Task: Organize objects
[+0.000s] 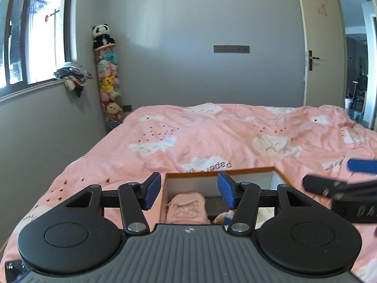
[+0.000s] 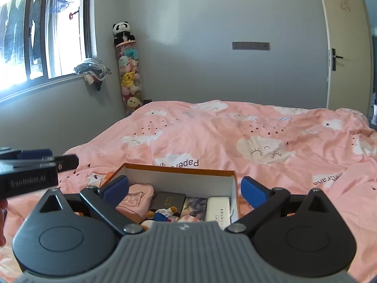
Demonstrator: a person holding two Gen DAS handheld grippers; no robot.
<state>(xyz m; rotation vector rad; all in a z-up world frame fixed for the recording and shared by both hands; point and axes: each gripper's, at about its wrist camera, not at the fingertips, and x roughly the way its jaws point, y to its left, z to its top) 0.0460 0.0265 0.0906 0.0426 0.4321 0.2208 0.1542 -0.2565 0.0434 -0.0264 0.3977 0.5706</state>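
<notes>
Blue pads (image 2: 115, 187): spread wide on both grippers, holding nothing.
Right gripper (image 2: 186, 189): poised over the box, likely free to place or pick.
Left gripper (image 1: 189, 193): hovers above the box's left end, jaws apart.
Box (image 2: 181, 172): open on the bed, so items drop in from above.
Contents: pink pouch (image 2: 134, 200), dark case (image 2: 168, 201), white case (image 2: 218, 208), packed side by side, seemingly to save room.
Bed (image 2: 212, 132): pink quilt under the box.

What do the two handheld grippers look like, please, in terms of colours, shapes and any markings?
Both match: the left gripper and right gripper have black linkage arms with silver pivot screws, round black discs on either side, a ribbed grey body with a small round emblem, and blue pads on the fingers. White lettering marks the side of each. No cables or sleeves show.
</notes>
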